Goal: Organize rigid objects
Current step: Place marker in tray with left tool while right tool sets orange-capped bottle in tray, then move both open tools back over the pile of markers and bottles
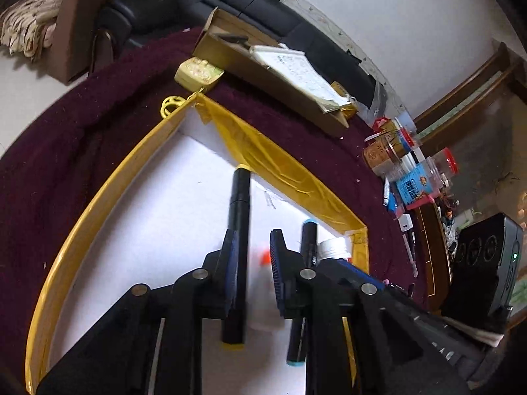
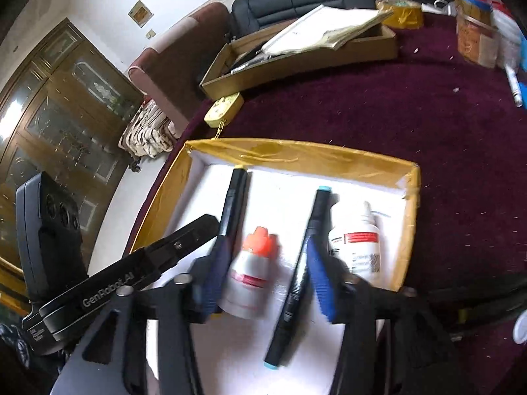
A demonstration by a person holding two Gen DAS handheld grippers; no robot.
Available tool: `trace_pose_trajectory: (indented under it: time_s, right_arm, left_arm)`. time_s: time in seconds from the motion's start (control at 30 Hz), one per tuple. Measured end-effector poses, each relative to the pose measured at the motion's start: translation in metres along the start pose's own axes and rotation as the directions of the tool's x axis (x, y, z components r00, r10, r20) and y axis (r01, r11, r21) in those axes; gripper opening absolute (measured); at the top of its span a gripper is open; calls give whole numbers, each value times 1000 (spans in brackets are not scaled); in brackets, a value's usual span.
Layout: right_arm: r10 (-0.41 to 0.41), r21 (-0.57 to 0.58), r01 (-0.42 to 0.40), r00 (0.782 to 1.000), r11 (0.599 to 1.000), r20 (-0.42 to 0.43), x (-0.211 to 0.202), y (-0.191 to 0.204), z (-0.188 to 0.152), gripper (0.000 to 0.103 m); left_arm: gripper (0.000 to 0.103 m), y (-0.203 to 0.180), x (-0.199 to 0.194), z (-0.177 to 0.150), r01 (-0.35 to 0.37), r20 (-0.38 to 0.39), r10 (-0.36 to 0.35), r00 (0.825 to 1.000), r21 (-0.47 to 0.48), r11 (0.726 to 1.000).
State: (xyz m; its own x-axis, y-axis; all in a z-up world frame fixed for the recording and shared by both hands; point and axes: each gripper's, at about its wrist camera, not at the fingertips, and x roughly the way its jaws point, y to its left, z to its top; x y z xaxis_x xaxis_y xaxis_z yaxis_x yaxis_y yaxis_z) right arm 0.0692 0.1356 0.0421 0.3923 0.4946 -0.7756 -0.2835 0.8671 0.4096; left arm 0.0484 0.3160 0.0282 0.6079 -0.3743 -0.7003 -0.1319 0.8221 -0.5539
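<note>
The right gripper hangs with jaws spread around the orange-capped bottle (blurred, seemingly loose) in the yellow-edged tray. Left gripper gapes too. Closing could snag the neighbouring blue-tipped marker.

We read "GenRobot.AI" in pale letters along the side of the left gripper's black body, seen from the right wrist. The white bottle's label and the blue carton at the table's far edge carry print too small or blurred for us to read.

My left gripper hung open over the yellow-rimmed tray, with the yellow-capped marker toward eleven o'clock.
</note>
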Motion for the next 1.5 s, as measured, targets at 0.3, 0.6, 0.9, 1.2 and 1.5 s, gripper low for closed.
trace_pose_trajectory:
  time_s: [0.3, 0.6, 0.9, 1.2, 1.5]
  right_arm:
    - [-155, -63, 187, 926, 980, 345, -150, -74, -49, 74]
    - [-333, 412, 157, 855, 898, 398, -220, -272, -126, 74]
    - [-286, 499, 31, 849, 866, 444, -232, -322, -155, 74]
    - [-282, 488, 42, 858, 872, 429, -225, -321, -159, 74]
    - [-271, 527, 16, 870, 850, 411, -222, -331, -161, 74]
  left_arm:
    - [65, -74, -44, -33, 81, 66, -91, 994, 141, 987]
    - [65, -196, 19, -104, 141, -113, -105, 988, 386, 912]
    - [65, -273, 79, -158, 77, -121, 7, 993, 680, 729]
    - [60, -287, 114, -186, -7, -71, 107, 992, 804, 595]
    - [59, -267, 79, -208, 62, -150, 84, 985, 763, 643]
